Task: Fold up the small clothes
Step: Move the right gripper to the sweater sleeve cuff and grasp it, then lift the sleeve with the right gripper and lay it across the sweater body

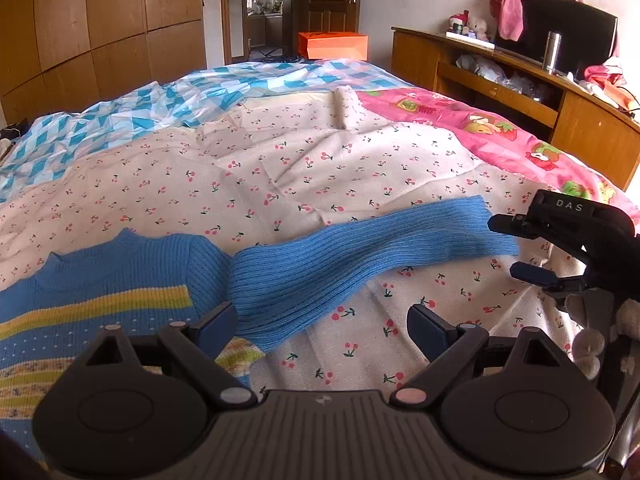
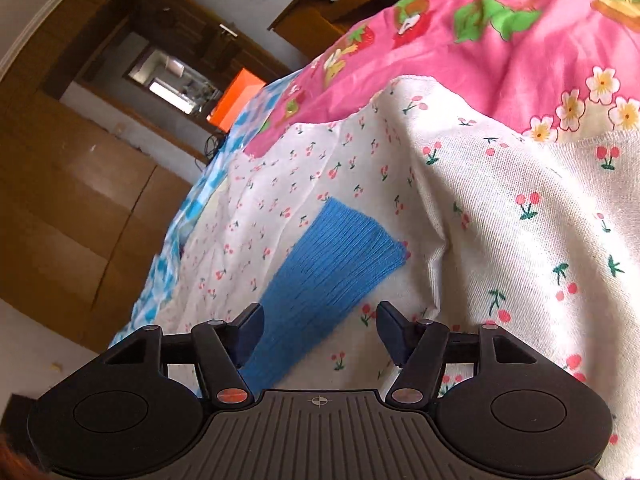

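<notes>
Left wrist view: a small blue sweater (image 1: 120, 280) with yellow stripes lies flat on a cherry-print sheet (image 1: 280, 168) spread over a bed. One sleeve (image 1: 360, 252) stretches out to the right across the sheet, its cuff ending just beside the right gripper (image 1: 516, 248), which comes in from the right edge, rolled on its side, with its two blue-padded fingers apart and nothing between them. The left gripper (image 1: 322, 326) hovers low over the sweater, released, its jaws wide; the base of the sleeve lies under the gap between them, and the left pad (image 1: 218, 326) sits over the sweater's shoulder, though contact cannot be told. A pink cartoon quilt (image 1: 520, 136) lies at the right of the bed, a blue checked cover (image 1: 120, 116) at the far left. Beyond stand a wooden cabinet (image 1: 500, 80) with a steel flask (image 1: 552, 50), and an orange box (image 1: 332, 45) near the door.

Right wrist view: the picture is tilted. The right gripper (image 2: 320, 334) is unclenched and empty, jaws part open. The sleeve (image 2: 328, 280) runs up from beside its left pad (image 2: 250, 332), the cuff lying flat on the sheet (image 2: 500, 220) ahead. The quilt (image 2: 500, 32) fills the upper right; the orange box (image 2: 236, 98) shows beyond the bed.
</notes>
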